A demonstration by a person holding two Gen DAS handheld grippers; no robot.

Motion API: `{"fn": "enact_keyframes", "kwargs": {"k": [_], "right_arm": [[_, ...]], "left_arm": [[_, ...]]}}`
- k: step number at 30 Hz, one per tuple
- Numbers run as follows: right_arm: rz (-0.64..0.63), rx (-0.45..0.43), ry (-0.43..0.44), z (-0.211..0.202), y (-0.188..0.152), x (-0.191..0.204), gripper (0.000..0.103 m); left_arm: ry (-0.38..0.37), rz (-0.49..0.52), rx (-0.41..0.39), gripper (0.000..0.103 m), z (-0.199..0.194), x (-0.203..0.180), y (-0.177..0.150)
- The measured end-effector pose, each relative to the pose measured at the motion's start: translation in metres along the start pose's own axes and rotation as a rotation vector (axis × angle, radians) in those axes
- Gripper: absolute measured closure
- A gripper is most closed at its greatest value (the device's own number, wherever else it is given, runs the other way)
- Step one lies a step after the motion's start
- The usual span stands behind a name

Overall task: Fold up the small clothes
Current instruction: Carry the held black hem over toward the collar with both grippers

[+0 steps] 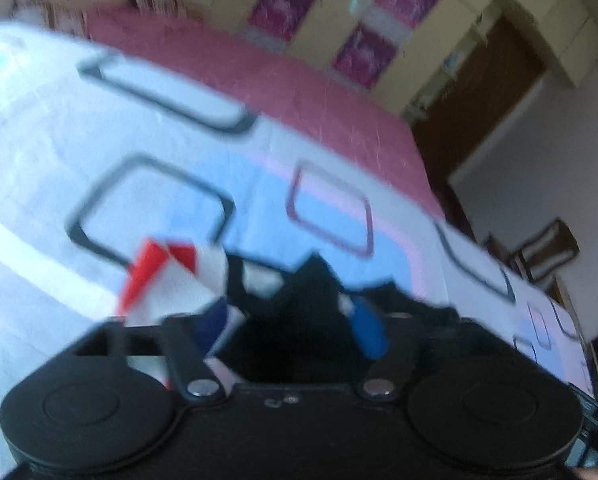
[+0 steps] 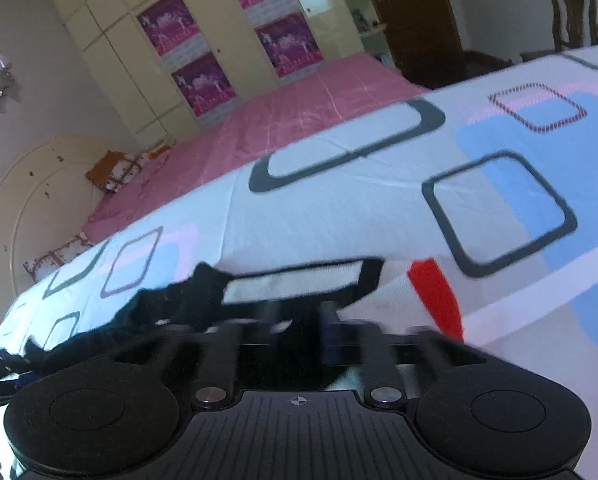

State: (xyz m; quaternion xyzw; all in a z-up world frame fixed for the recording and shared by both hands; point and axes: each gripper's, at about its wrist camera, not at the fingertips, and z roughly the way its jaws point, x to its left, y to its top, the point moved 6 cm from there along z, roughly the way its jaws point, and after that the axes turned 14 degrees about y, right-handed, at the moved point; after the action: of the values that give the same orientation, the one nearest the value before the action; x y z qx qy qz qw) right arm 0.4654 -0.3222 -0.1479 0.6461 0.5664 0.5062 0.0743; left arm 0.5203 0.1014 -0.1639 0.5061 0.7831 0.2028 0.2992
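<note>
A small garment, black with white, red and blue panels (image 1: 171,280), hangs bunched in my left gripper (image 1: 295,320), above the patterned bed sheet (image 1: 99,128). Blue finger pads (image 1: 369,330) show on each side of the dark cloth, which hides how far they have closed. In the right wrist view the same garment (image 2: 291,284) stretches across my right gripper (image 2: 299,332), with a black edge, a white panel and a red strip (image 2: 437,296). The right fingers are close together on the black cloth. Both views are blurred.
A bed with a white, blue and pink sheet with dark squares (image 2: 379,200) and a pink cover (image 2: 299,112) behind it. A cream wardrobe with purple posters (image 2: 203,64) stands at the back. A brown door (image 1: 479,112) and a wooden chair (image 2: 571,16) are to the right.
</note>
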Motion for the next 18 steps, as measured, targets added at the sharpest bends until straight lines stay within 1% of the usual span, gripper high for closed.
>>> {"fn": "enact_keyframes", "kwargs": {"k": [1,2,4,7,8,10,11,12,13,14,15,16,17,18], "right_arm": [[-0.026,-0.014,0.002,-0.004,0.003,0.001,0.03],[-0.044,-0.007,0.008,-0.004,0.005,0.003,0.03],[-0.075,0.005,0.024,-0.001,0.006,0.007,0.03],[-0.126,0.055,0.036,0.008,0.002,0.012,0.031],[-0.139,0.068,0.034,0.012,-0.001,0.013,0.031],[-0.155,0.093,0.027,0.02,-0.005,0.012,0.031],[-0.16,0.107,0.026,0.024,-0.007,0.012,0.033],[-0.17,0.122,0.027,0.029,-0.009,0.012,0.045],[-0.183,0.14,0.028,0.033,-0.011,0.012,0.051],[-0.199,0.153,0.025,0.037,-0.013,0.013,0.054],[-0.214,0.163,0.023,0.04,-0.014,0.013,0.054],[-0.23,0.172,0.021,0.042,-0.016,0.014,0.054],[-0.237,0.179,0.02,0.044,-0.017,0.013,0.061],[-0.24,0.191,0.023,0.046,-0.018,0.013,0.085]], "left_arm": [[-0.001,0.016,-0.032,0.022,-0.006,0.001,0.004],[-0.002,0.041,-0.041,0.023,-0.009,0.001,0.006],[0.006,0.109,-0.031,0.024,-0.008,-0.003,0.006],[0.039,0.234,-0.022,0.031,0.002,-0.014,-0.004],[0.054,0.275,-0.014,0.035,0.007,-0.018,-0.009],[0.088,0.328,-0.002,0.04,0.018,-0.021,-0.016],[0.106,0.348,0.001,0.043,0.023,-0.022,-0.019],[0.12,0.362,-0.005,0.045,0.027,-0.022,-0.021],[0.129,0.369,-0.013,0.049,0.027,-0.021,-0.023],[0.137,0.378,-0.018,0.054,0.028,-0.021,-0.024],[0.14,0.382,-0.021,0.056,0.027,-0.021,-0.025],[0.14,0.389,-0.025,0.067,0.026,-0.022,-0.025],[0.141,0.401,-0.03,0.08,0.025,-0.023,-0.025],[0.146,0.411,-0.039,0.085,0.023,-0.024,-0.026]]}}
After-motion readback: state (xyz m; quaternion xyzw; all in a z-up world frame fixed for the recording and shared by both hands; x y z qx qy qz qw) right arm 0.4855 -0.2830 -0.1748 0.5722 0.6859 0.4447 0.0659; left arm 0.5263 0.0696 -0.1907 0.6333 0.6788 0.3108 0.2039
